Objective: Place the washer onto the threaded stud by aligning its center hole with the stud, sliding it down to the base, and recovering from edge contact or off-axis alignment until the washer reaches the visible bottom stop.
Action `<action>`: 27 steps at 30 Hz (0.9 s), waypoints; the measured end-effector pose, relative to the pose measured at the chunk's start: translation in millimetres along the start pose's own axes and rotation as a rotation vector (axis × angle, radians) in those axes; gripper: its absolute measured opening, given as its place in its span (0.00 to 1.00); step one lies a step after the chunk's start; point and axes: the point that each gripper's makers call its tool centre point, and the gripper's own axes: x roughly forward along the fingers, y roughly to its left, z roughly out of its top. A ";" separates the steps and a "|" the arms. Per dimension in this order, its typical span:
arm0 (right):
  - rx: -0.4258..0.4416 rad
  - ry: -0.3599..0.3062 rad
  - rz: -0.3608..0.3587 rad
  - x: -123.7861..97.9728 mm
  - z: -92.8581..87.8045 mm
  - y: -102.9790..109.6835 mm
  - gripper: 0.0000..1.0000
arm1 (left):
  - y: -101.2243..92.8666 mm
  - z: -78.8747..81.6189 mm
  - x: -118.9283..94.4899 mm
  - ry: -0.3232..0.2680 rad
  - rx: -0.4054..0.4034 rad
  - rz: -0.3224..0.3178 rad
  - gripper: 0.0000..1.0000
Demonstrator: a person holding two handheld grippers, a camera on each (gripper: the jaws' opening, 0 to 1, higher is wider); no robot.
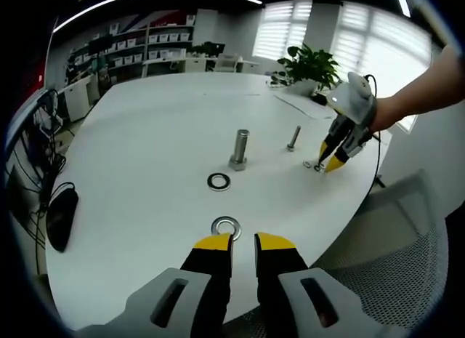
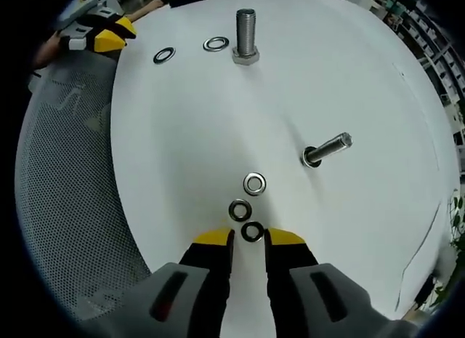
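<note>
White table (image 2: 182,134), right gripper (image 2: 249,238) slightly apart over washer (image 2: 252,231); left gripper (image 1: 243,242) likewise, empty

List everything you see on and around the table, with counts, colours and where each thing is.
Round white table: one, carries all the parts.
Large steel threaded stud: one, silver, upright mid-table.
Small steel stud: one, silver, upright nearer the right gripper.
Large steel washers: two, silver, flat between the large stud and the left gripper.
Small steel washers: three, silver, clustered at the right gripper's tips.
Potted plant: one, green, far table edge.
Mesh chair: one, grey, beside the table.
Left gripper: yellow-tipped jaws slightly apart, empty.
Right gripper: yellow-tipped jaws apart, a washer between the tips.
</note>
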 end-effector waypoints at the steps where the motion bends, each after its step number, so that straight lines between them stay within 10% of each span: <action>1: -0.001 0.003 0.000 0.2 0.0 0.1 0.20 | 0.0 0.0 0.0 0.000 0.000 0.000 0.09; 27: 0.064 0.054 -0.034 1.8 -0.1 -2.5 0.15 | 1.8 -1.4 0.2 0.005 -0.009 0.009 0.10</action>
